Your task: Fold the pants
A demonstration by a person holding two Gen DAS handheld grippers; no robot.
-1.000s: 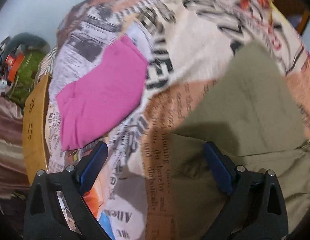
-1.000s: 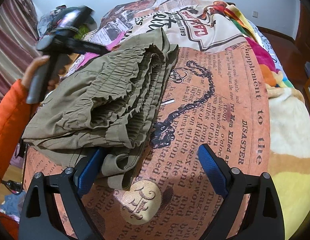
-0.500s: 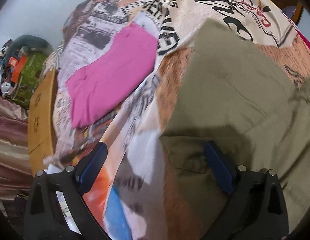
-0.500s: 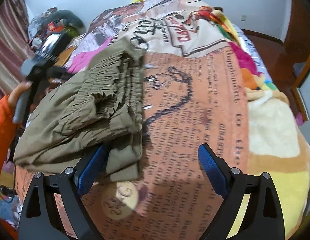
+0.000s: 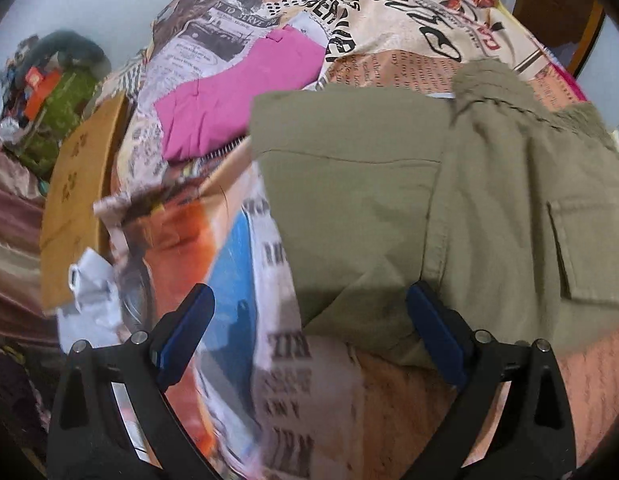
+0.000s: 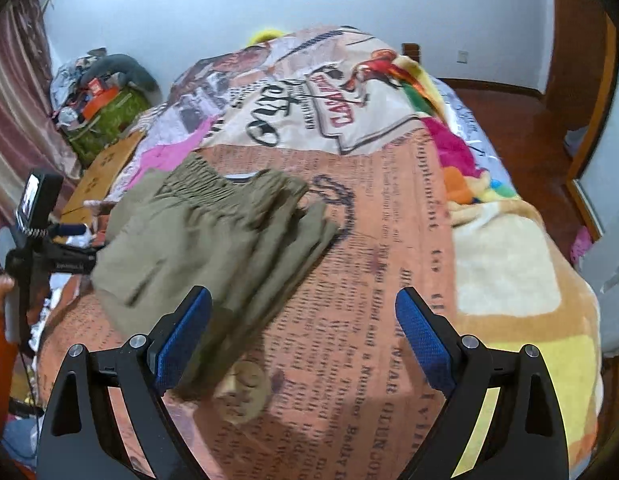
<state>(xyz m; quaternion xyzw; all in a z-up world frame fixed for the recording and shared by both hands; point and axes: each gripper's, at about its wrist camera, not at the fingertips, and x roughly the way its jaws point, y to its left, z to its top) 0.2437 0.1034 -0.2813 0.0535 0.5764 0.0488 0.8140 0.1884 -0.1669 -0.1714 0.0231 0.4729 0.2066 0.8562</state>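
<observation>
Olive cloth, the pants [image 5: 389, 208], is seen lying folded into a compact bundle on the bed [image 6: 389, 280], over the orange newsprint part of the cover, with the gathered waistband [image 6: 197, 184] turned toward the far end and a flap pocket [image 5: 581, 252] uppermost on the near side. A pink garment [image 5: 237, 100] lies flat just beyond it, apart from the bundle. Both tongs are released: the left tongs [image 5: 309, 328] are held wide above the bundle's near corner with nothing pinched, and the right tongs [image 6: 301, 328] are spread above the cover beside the bundle's edge, cloth showing past the left pad but not pressed by it. The folding itself is judged largely finished, so the step in hand appears to be a letting-go and a check of the result. Next, either a last halving of the bundle or a squaring of its loose edges is likely called for; for that, an edge would have to be pinched through all layers.
</observation>
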